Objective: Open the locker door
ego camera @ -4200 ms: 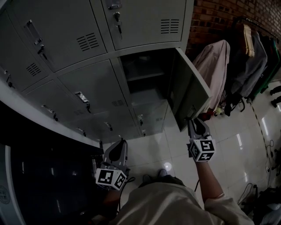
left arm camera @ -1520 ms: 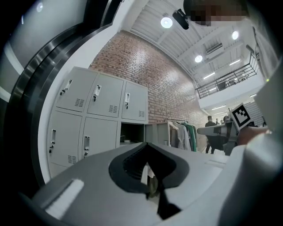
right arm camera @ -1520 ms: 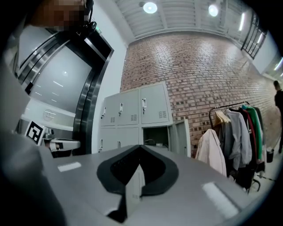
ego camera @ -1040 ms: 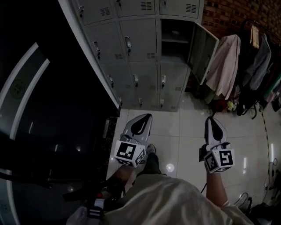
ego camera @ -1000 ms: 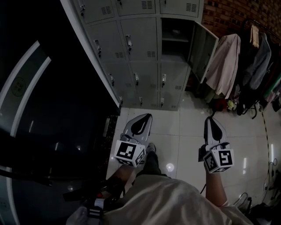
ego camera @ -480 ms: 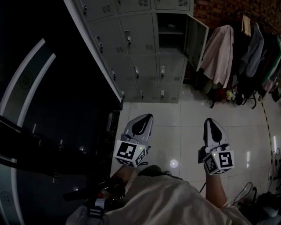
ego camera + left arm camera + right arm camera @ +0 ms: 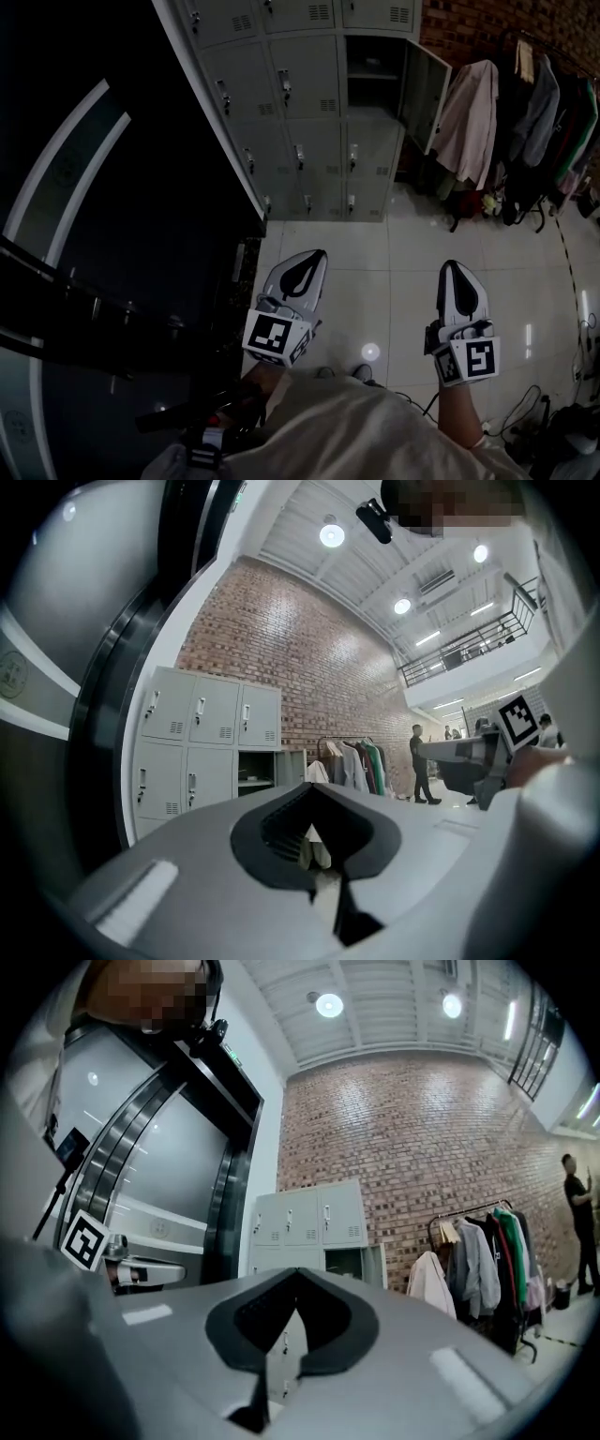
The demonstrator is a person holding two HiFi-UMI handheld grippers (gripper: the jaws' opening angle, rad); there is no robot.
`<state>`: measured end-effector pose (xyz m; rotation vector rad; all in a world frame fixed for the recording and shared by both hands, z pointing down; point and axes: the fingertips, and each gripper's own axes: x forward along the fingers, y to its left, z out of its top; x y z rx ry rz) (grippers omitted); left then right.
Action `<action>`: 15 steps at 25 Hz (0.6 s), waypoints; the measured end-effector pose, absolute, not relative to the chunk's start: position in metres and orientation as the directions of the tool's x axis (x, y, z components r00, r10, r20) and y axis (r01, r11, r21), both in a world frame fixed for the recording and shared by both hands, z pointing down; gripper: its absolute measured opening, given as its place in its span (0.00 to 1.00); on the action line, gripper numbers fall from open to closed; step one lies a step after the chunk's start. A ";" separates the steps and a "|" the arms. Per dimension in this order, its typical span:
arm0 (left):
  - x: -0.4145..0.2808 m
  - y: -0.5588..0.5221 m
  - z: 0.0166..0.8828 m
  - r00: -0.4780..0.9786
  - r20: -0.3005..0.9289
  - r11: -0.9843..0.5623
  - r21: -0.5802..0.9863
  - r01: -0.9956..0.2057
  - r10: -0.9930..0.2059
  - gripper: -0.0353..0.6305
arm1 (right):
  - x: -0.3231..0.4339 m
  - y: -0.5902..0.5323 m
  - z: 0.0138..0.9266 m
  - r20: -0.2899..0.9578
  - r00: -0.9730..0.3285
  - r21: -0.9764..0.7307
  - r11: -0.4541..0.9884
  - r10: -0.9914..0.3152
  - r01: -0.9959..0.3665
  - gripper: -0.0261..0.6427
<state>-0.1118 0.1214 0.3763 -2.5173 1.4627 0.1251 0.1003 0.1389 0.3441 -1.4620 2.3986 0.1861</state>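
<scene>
The grey locker bank (image 7: 309,84) stands at the top of the head view. One locker (image 7: 373,70) in its right column is open, its door (image 7: 424,92) swung out to the right. Both grippers hang over the floor tiles, well short of the lockers. My left gripper (image 7: 313,254) is shut and holds nothing, and so is my right gripper (image 7: 453,266). The left gripper view looks past my left gripper (image 7: 310,786) at the open locker (image 7: 251,775) far off. In the right gripper view my right gripper (image 7: 298,1273) points toward the same locker (image 7: 345,1264), whose door (image 7: 375,1266) is ajar.
A clothes rack (image 7: 525,94) with hanging coats stands right of the lockers against a brick wall. A dark curved glass wall (image 7: 103,234) fills the left side. A person (image 7: 418,763) stands far off beyond the rack. Cables (image 7: 553,412) lie on the tiled floor at lower right.
Four seconds ago my right gripper was at the open door's lower edge. Both grippers have since drawn back from the lockers, which now look smaller and farther away. Both stay shut.
</scene>
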 end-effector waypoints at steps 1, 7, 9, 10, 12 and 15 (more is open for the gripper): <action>-0.115 0.125 0.376 0.503 -0.187 -0.481 -0.152 -0.863 -0.844 0.13 | 0.099 0.144 0.347 -0.334 -0.425 -0.051 0.466 -0.841 -0.883 0.04; -0.131 0.147 0.374 0.519 -0.203 -0.501 -0.135 -0.855 -0.831 0.13 | 0.088 0.167 0.353 -0.333 -0.407 -0.057 0.449 -0.851 -0.892 0.04; -0.136 0.157 0.375 0.515 -0.198 -0.499 -0.129 -0.857 -0.834 0.13 | 0.085 0.175 0.349 -0.333 -0.410 -0.041 0.447 -0.849 -0.893 0.04; -0.138 0.159 0.376 0.512 -0.192 -0.497 -0.122 -0.859 -0.837 0.13 | 0.085 0.178 0.346 -0.333 -0.409 -0.035 0.445 -0.850 -0.895 0.04; -0.138 0.163 0.376 0.517 -0.181 -0.502 -0.127 -0.856 -0.837 0.13 | 0.087 0.183 0.342 -0.333 -0.401 -0.033 0.435 -0.854 -0.900 0.04; -0.137 0.171 0.373 0.529 -0.180 -0.512 -0.134 -0.849 -0.830 0.13 | 0.087 0.190 0.341 -0.331 -0.395 -0.031 0.428 -0.857 -0.903 0.04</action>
